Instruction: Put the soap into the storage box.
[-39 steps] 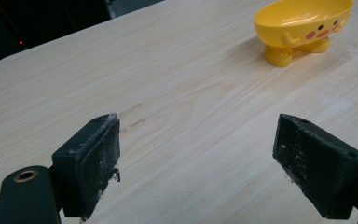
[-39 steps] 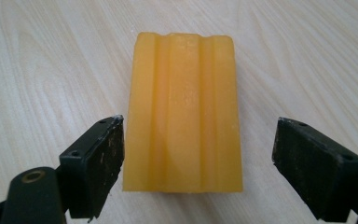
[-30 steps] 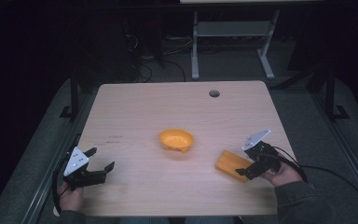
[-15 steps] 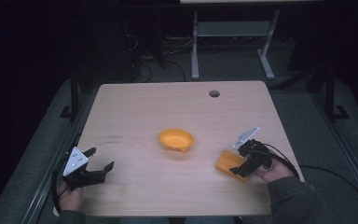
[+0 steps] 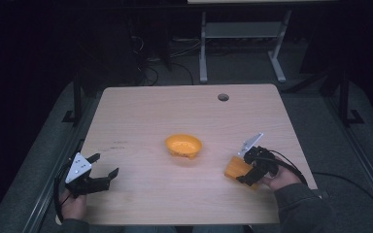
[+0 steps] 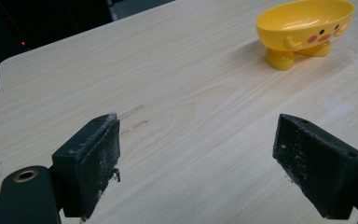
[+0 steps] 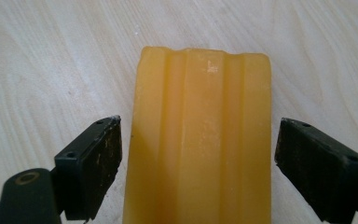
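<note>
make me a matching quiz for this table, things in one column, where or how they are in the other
Things:
1. bowl
2. soap bar
3. left gripper
4. hole

Places or states:
A. open over bare wood, near left corner
B. far edge of the table
C. between the open jaws of the right gripper
D. table's middle

Pairs: 1-D, 2-C, 3-A, 4-B

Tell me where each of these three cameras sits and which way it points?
High view: fixed above the person's side, looking forward and down on the table; both forearms and each hand-held gripper show.
Left gripper view: rides the left hand-held gripper, looking along its open jaws toward the yellow soap dish.
Right gripper view: rides the right hand-held gripper, looking down on the orange soap bar between its open jaws.
Shared: the high and left gripper views both show the dish.
</note>
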Demonstrator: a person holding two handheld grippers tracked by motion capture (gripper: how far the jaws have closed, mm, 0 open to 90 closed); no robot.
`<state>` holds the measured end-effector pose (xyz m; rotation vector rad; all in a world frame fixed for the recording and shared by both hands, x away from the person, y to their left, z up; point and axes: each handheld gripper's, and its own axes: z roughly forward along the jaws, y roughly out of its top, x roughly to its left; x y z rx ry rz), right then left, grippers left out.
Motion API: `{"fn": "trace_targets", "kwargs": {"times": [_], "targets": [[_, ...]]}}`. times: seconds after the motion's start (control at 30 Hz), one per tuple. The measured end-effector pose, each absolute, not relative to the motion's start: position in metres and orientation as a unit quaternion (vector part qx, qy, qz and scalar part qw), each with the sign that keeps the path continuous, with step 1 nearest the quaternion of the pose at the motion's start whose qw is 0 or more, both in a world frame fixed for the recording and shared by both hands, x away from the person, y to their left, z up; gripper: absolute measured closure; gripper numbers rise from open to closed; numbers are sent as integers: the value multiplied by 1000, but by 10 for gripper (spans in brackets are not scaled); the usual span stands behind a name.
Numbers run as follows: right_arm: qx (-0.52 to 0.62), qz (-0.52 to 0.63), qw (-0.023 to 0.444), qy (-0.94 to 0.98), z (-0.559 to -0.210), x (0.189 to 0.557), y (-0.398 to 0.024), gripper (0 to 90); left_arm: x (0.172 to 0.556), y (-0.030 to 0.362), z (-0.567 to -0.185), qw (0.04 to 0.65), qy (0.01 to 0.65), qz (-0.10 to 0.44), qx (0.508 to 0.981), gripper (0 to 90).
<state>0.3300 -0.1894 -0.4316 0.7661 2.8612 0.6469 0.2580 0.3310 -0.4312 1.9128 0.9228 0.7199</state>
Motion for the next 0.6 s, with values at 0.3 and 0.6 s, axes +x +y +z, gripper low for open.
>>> {"fn": "trace_targets", "kwargs": {"times": [0.3,0.6], "targets": [[251,179,52,950,-441,332,-182,144,258,331,-431,434,369,290,769,139],[259,165,54,950,-447,332,-180,176,258,331,-431,435,369,290,769,139]]}}
